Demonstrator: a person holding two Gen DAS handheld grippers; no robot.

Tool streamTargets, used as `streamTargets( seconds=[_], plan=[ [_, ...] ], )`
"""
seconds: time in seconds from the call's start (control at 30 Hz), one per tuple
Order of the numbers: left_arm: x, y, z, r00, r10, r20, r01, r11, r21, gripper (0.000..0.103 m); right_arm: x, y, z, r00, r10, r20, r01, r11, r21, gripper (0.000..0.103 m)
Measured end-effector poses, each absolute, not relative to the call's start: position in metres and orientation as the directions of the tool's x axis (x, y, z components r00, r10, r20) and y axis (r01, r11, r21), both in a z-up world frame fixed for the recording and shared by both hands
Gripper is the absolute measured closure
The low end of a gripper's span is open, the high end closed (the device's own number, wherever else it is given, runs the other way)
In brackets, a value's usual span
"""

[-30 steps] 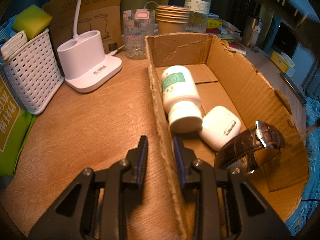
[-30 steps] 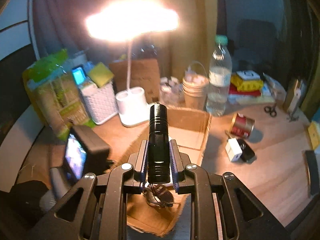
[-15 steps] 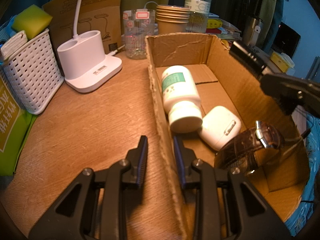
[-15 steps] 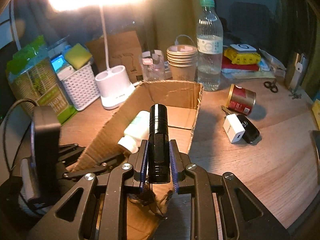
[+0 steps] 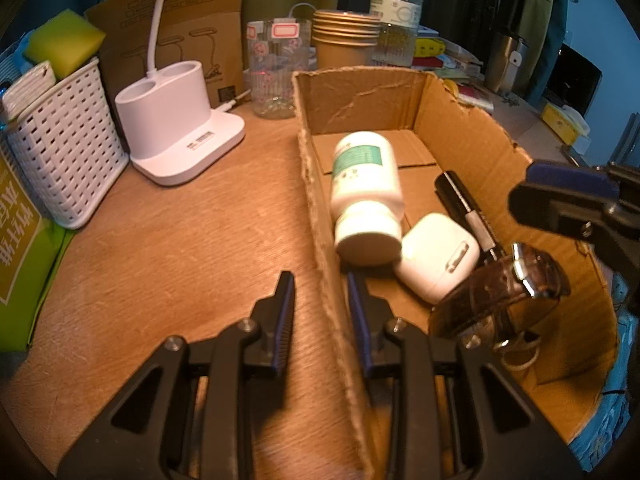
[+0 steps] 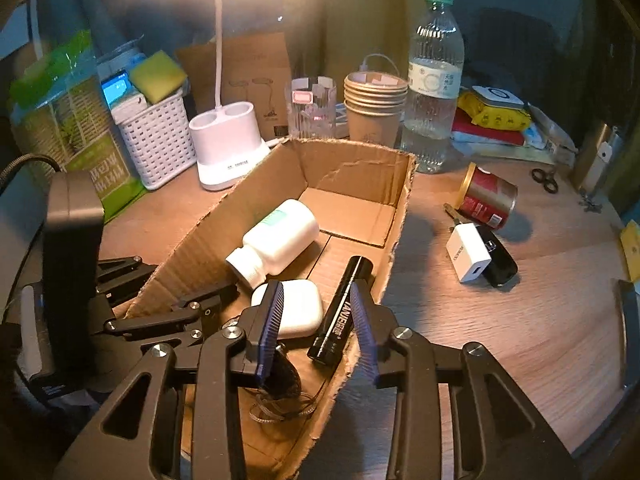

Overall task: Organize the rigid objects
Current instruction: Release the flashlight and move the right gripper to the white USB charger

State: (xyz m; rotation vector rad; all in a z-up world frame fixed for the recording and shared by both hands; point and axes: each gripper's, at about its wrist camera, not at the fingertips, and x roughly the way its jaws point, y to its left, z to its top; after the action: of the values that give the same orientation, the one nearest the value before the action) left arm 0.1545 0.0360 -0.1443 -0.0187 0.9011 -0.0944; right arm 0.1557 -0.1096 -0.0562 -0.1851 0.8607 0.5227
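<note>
A cardboard box (image 6: 352,168) (image 5: 360,96) lies on the wooden desk. In it are a white pill bottle (image 6: 276,236) (image 5: 366,188), a white earbud case (image 6: 298,312) (image 5: 436,256), a brown-strapped watch (image 5: 504,292) and a black flashlight (image 6: 344,308) (image 5: 464,208) lying along the right wall. My right gripper (image 6: 316,324) is open just above the flashlight, touching nothing. My left gripper (image 5: 320,308) is shut on the box's left wall.
On the desk right of the box lie a red can (image 6: 486,198), a white charger (image 6: 468,252) and a black object (image 6: 498,262). Behind the box stand a water bottle (image 6: 434,80), paper cups (image 6: 374,104), a glass (image 6: 312,106), a lamp base (image 6: 228,140) and a white basket (image 6: 158,140).
My right gripper came down over the box, opened and let go of the flashlight, which now lies in the box. The left gripper has not moved.
</note>
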Motion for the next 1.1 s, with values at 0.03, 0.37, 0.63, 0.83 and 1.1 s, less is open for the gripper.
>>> streamTargets(
  seconds=[0.03, 0.37, 0.63, 0.83, 1.1],
  plan=[
    [0.154, 0.036, -0.144, 0.617, -0.09, -0.782, 0.074, 0.996, -0.056, 0.074, 0.156, -0.111, -0.055, 0.537, 0.366, -0.76, -0.509, 0.859, 0.055, 0.066],
    [0.154, 0.035, -0.143, 0.617, -0.088, -0.782, 0.072, 0.996, -0.055, 0.073, 0.164, -0.139, -0.044, 0.587, 0.345, -0.732, -0.459, 0.887, 0.05, 0.066],
    [0.155, 0.039, -0.144, 0.616, -0.091, -0.782, 0.071, 0.996, -0.059, 0.073, 0.175, -0.165, -0.045, 0.613, 0.314, -0.725, -0.407, 0.912, 0.051, 0.066],
    [0.155, 0.04, -0.144, 0.616, -0.091, -0.782, 0.071, 0.996, -0.061, 0.072, 0.187, -0.179, -0.05, 0.624, 0.296, -0.723, -0.382, 0.923, 0.048, 0.066],
    [0.155, 0.04, -0.144, 0.616, -0.091, -0.782, 0.07, 0.996, -0.06, 0.072, 0.208, -0.188, -0.066, 0.626, 0.257, -0.736, -0.358, 0.933, 0.022, 0.066]
  ],
)
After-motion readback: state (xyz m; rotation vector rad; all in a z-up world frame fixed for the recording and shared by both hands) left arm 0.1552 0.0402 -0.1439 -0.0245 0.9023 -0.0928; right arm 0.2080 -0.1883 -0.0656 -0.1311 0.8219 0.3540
